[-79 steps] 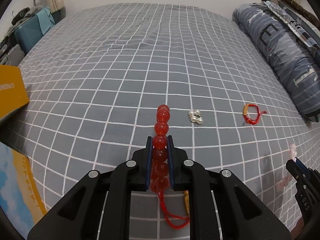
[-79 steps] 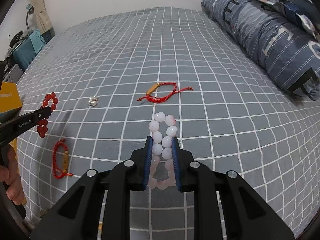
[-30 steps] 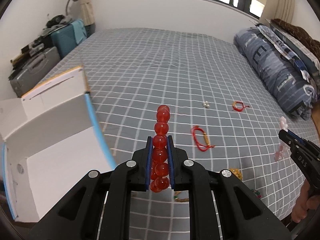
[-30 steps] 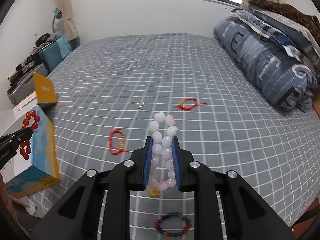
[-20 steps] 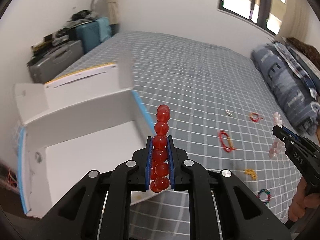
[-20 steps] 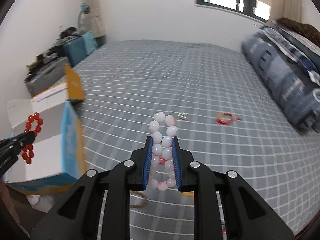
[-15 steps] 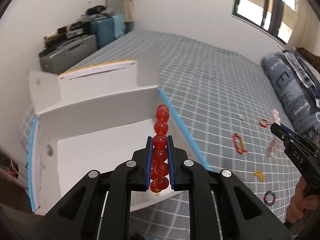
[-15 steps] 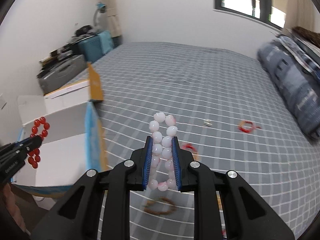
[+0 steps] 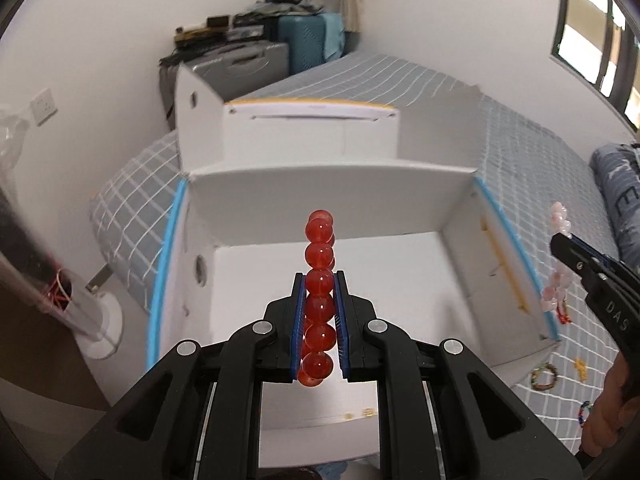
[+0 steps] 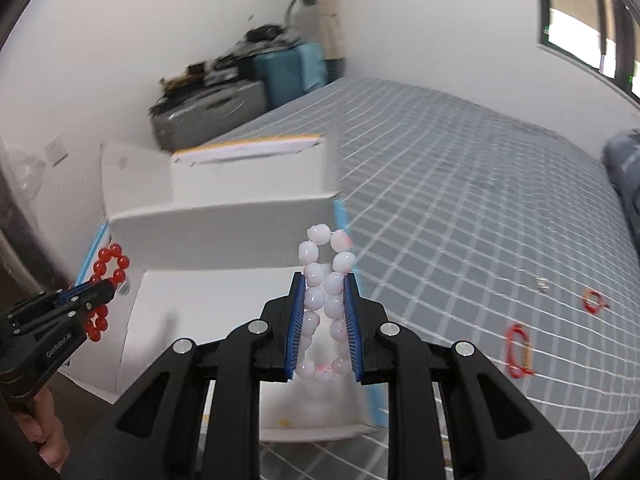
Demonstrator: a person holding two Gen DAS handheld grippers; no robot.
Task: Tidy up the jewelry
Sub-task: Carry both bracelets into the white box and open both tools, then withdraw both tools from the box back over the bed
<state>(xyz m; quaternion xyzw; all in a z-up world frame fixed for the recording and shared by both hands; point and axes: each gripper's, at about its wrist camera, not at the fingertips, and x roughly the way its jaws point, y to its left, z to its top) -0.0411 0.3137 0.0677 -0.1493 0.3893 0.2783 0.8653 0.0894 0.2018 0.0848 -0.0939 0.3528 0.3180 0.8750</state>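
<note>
Left tongs [image 9: 319,292] pinching red bead bracelet [image 9: 319,256] over open white box [image 9: 404,272], right tongs [image 10: 323,300] gripping pale pink bead bracelet [image 10: 326,264] beside it, blurred bed [image 10: 460,200] apparently strewn with jewelry.

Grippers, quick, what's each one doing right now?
Left gripper: shut on the red bead bracelet.
Right gripper: shut on the pale pink bead bracelet.

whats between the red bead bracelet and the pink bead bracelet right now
The open white box's blue-edged right wall, in the left wrist view: the red bead bracelet hangs over the box's inside, the pink bead bracelet just outside that wall.
</note>
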